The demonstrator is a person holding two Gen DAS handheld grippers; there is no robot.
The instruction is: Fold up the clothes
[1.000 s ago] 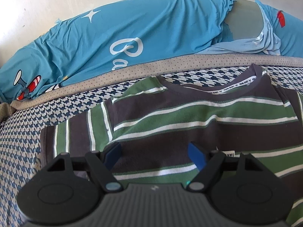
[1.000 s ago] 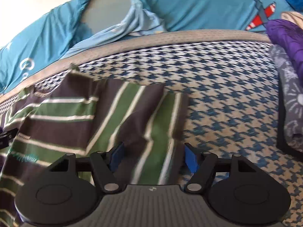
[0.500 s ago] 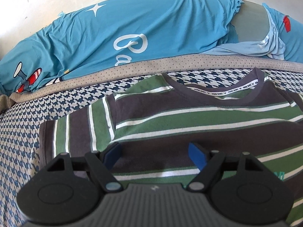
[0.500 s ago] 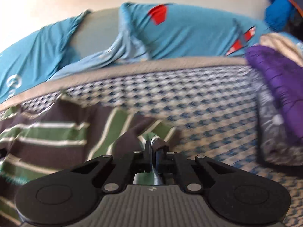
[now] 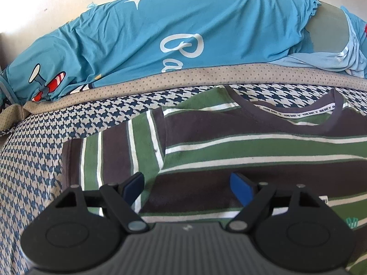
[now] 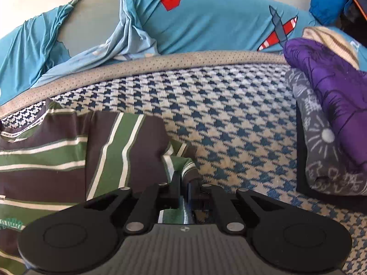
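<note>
The striped T-shirt (image 5: 252,146) I'm working on lies spread on the houndstooth bed cover (image 5: 41,160), neckband (image 5: 305,114) toward the far edge, dark brown, green and white bands running across its chest. Its one sleeve (image 5: 110,158) lies flat out to the side in my left view. In my right view the other sleeve (image 6: 128,146) is bunched up, and my right gripper (image 6: 184,190) has its jaws pinched tight on that sleeve's end, the fabric puckered into folds just ahead of the fingers. My left gripper (image 5: 188,185) hangs over the shirt's chest with its blue pads (image 5: 240,188) spread wide, the jaws having just opened a little further; I see cloth beneath them but nothing clamped.

Beyond the collar runs a tan dotted border (image 5: 206,78) of the bedding, and behind it a blue sheet (image 5: 183,27) with plane prints and white lettering, heaped against the wall. To the right of the pinched sleeve, across open cover, sits a pile of clothes: a grey printed garment (image 6: 321,151) with a purple one (image 6: 332,87) on top and something cream (image 6: 330,39) behind.
</note>
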